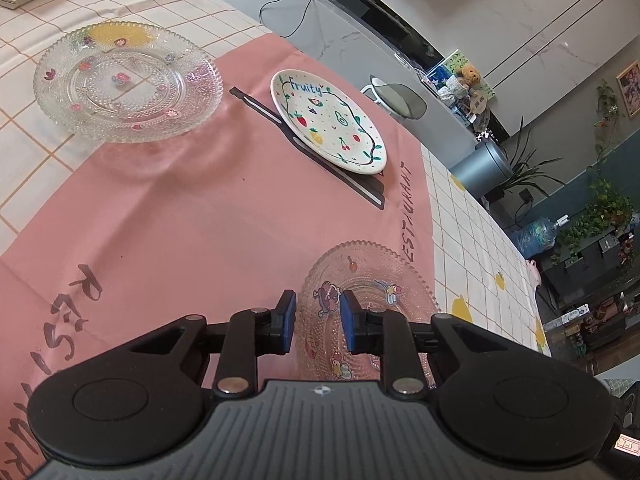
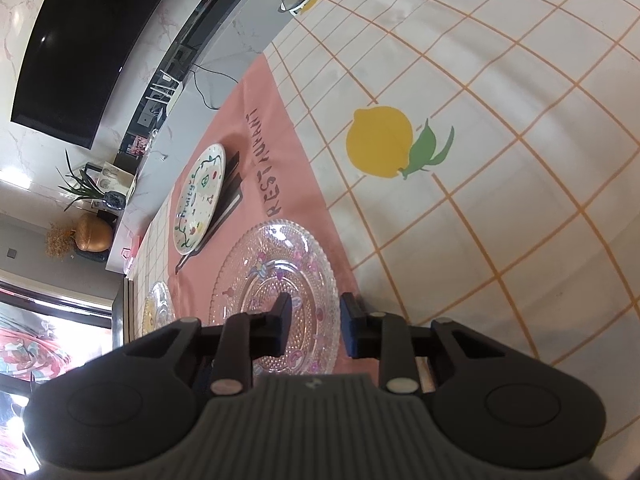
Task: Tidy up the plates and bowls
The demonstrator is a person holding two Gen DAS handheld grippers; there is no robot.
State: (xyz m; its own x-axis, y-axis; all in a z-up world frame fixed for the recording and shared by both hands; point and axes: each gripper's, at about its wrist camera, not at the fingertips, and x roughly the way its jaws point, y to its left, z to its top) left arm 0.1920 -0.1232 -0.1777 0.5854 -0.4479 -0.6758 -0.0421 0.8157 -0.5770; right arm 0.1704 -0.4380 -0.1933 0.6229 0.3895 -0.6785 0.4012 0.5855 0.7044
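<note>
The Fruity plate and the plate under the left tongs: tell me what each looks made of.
Fruity plate: probably glazed ceramic. It is opaque white with a smooth sheen and painted fruit and lettering.

Plate under the left tongs: probably pressed glass, though clear plastic can't be ruled out. It is see-through, so the pink cloth shows through it, with a beaded texture, scalloped rim and printed cartoon figures.

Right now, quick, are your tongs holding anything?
Left tongs: slightly open over the glass plate edge, not gripping it.
Right tongs: slightly open over the same plate, holding nothing.
</note>
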